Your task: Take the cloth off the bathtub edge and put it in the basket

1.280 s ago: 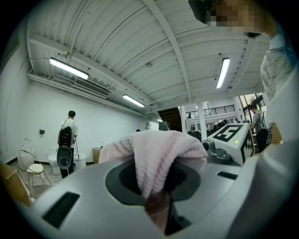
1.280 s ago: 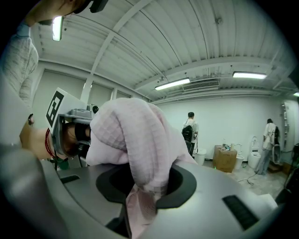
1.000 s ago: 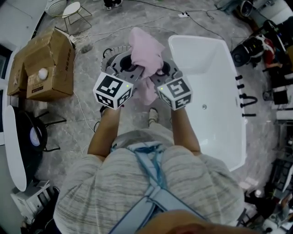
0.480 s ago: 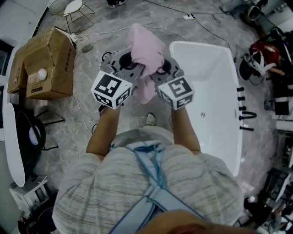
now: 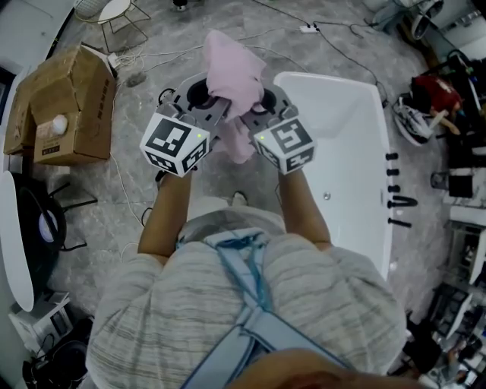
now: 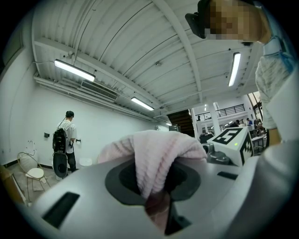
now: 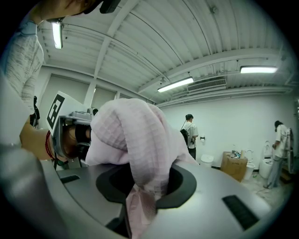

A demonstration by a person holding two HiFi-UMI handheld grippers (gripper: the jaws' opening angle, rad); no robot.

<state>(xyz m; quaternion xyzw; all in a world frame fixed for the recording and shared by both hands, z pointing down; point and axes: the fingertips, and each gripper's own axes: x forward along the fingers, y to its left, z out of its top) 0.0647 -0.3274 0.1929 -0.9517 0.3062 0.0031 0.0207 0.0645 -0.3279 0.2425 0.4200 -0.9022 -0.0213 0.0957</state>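
Observation:
A pink cloth (image 5: 231,76) hangs bunched between my two grippers, held up in front of the person's chest. My left gripper (image 5: 203,97) is shut on its left side and my right gripper (image 5: 262,102) on its right side. In the left gripper view the cloth (image 6: 159,154) drapes over the left gripper (image 6: 156,205) and hides its jaws. In the right gripper view the cloth (image 7: 135,140) likewise covers the right gripper (image 7: 138,205). The white bathtub (image 5: 342,137) lies just right of the grippers. A white wire-legged basket or stool (image 5: 114,11) stands at the far left.
A cardboard box (image 5: 61,106) sits on the grey floor at the left, with cables (image 5: 144,57) beside it. Black gear (image 5: 448,91) crowds the right edge. A person with a backpack (image 6: 65,140) stands by the far wall, and another person (image 7: 281,140) is near a box (image 7: 233,165).
Both grippers have carried the cloth a little leftward and away from the bathtub. The person has stepped forward, and both grips on the cloth look the same.

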